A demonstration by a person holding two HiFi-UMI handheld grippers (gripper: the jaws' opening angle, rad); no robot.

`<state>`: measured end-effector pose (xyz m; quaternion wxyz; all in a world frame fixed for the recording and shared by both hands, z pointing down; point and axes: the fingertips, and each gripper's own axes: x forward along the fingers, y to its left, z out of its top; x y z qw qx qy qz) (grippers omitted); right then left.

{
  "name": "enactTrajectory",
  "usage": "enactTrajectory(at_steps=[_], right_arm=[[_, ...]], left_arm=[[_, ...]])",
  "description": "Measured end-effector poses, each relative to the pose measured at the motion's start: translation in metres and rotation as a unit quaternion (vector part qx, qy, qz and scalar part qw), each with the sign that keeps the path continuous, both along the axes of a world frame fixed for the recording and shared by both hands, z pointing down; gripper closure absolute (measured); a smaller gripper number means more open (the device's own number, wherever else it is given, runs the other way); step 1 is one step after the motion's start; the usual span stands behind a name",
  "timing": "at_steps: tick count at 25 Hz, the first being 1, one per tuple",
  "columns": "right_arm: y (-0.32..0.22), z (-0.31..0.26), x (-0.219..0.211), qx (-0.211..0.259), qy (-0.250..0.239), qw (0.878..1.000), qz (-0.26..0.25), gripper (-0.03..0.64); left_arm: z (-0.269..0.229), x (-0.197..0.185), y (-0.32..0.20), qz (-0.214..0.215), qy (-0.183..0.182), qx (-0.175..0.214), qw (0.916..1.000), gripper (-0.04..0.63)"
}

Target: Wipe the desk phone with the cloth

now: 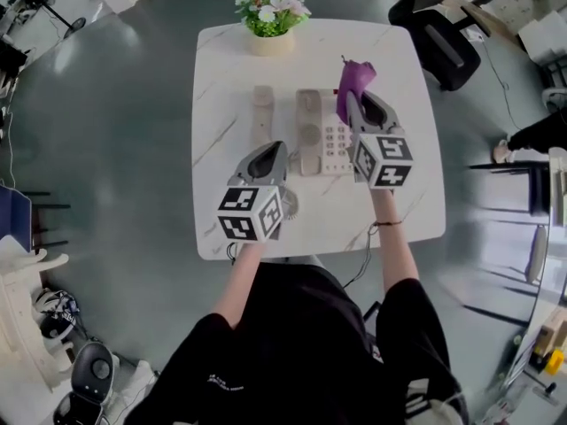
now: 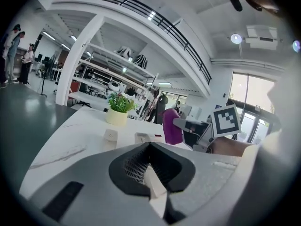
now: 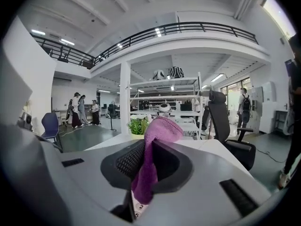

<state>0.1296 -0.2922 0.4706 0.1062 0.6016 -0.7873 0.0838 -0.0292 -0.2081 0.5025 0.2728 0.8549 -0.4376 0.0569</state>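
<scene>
Desk phone (image 1: 324,136) first, for where it lies: near the middle of the largest thing in front of me, a white marbled square surface (image 1: 221,78) standing on a grey floor. Past the far right corner of the surface there is a black office chair (image 1: 438,29), also visible at the right in my right gripper view (image 3: 221,126). My left tongs (image 1: 273,149) hang over the near left part of the surface, just beside the front left corner of the phone. In the left gripper view they (image 2: 150,147) are pressed together with nothing between them. My right tongs (image 1: 359,103) are over the right edge of the phone's keypad, and I cannot tell whether they touch it. They are clenched on the cloth (image 1: 357,76), which the right gripper view (image 3: 149,147) shows pinched between the two pads. The phone itself is beige, with its buttons on the right half and its long cradle side on the left. A beige handset (image 1: 262,118) lies flat on the surface just left of the phone, parallel to it and not touching it. A small potted plant (image 1: 270,16) with white flowers stands at the far edge of the surface. The purple cloth (image 3: 157,131) sticks out beyond the tips of the tongs, bunched into a rounded fold, with a short end hanging down inside.
</scene>
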Motion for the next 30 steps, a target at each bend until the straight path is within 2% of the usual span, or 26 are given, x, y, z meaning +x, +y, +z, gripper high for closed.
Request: enactTrajectory(at_steps=[7, 11, 18, 30], right_arm=[[-0.021, 0.021, -0.007, -0.017, 0.062, 0.998, -0.016, 0.584], [-0.035, 0.027, -0.016, -0.016, 0.098, 0.994, -0.041, 0.584], [-0.045, 0.049, -0.041, -0.024, 0.183, 0.975, -0.126, 0.584], [-0.030, 0.075, -0.070, -0.066, 0.159, 0.958, -0.228, 0.584]], left_arm=[[0.008, -0.002, -0.007, 0.004, 0.015, -0.016, 0.9998, 0.597], [0.010, 0.001, -0.010, 0.004, 0.019, -0.019, 0.9996, 0.597], [0.011, 0.002, -0.016, -0.021, 0.022, -0.026, 0.9992, 0.597], [0.014, 0.000, -0.015, -0.053, 0.023, -0.034, 0.9978, 0.597]])
